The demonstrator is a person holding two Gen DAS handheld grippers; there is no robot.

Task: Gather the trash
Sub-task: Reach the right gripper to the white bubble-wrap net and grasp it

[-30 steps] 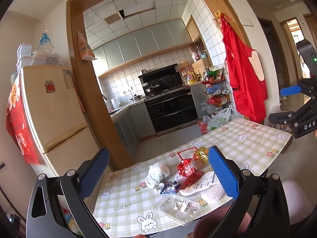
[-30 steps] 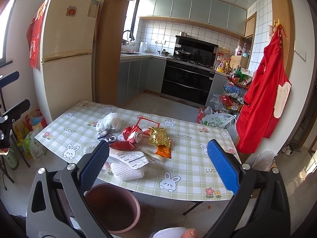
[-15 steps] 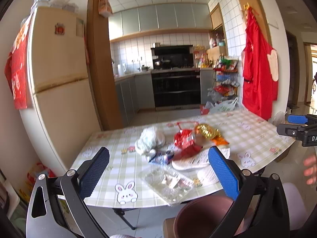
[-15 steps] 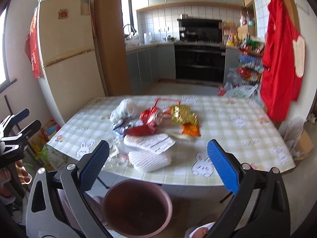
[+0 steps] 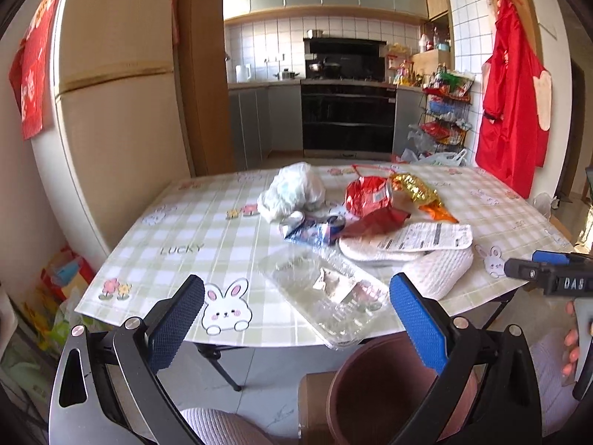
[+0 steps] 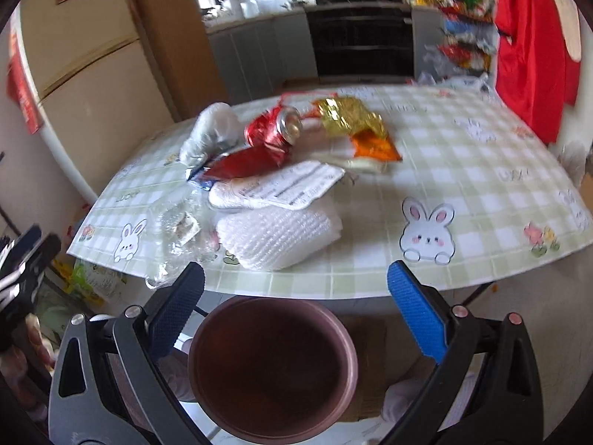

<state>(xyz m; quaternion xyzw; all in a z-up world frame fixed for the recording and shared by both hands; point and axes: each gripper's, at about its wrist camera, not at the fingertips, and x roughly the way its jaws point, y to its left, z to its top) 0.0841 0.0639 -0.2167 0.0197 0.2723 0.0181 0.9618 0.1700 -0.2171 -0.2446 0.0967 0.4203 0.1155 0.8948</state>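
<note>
Both spread wide and empty: left gripper (image 5: 296,311), right gripper (image 6: 294,296). Round brown plastic bin (image 6: 272,371) below table edge; crumpled wrappers, perhaps a can (blurred), in trash pile (image 6: 281,170) on checked tablecloth (image 6: 463,170).

Checked-cloth table (image 5: 192,237) carries a trash pile (image 5: 370,218) and clear tray (image 5: 326,293) at its edge

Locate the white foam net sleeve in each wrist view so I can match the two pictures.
Left wrist view: the white foam net sleeve lies at the table's near edge, right of centre, just above the right blue finger.
Right wrist view: the sleeve sits centre-left at the near edge, above the brown bin.
Shared landmark: the printed paper label lying just behind the sleeve.
</note>
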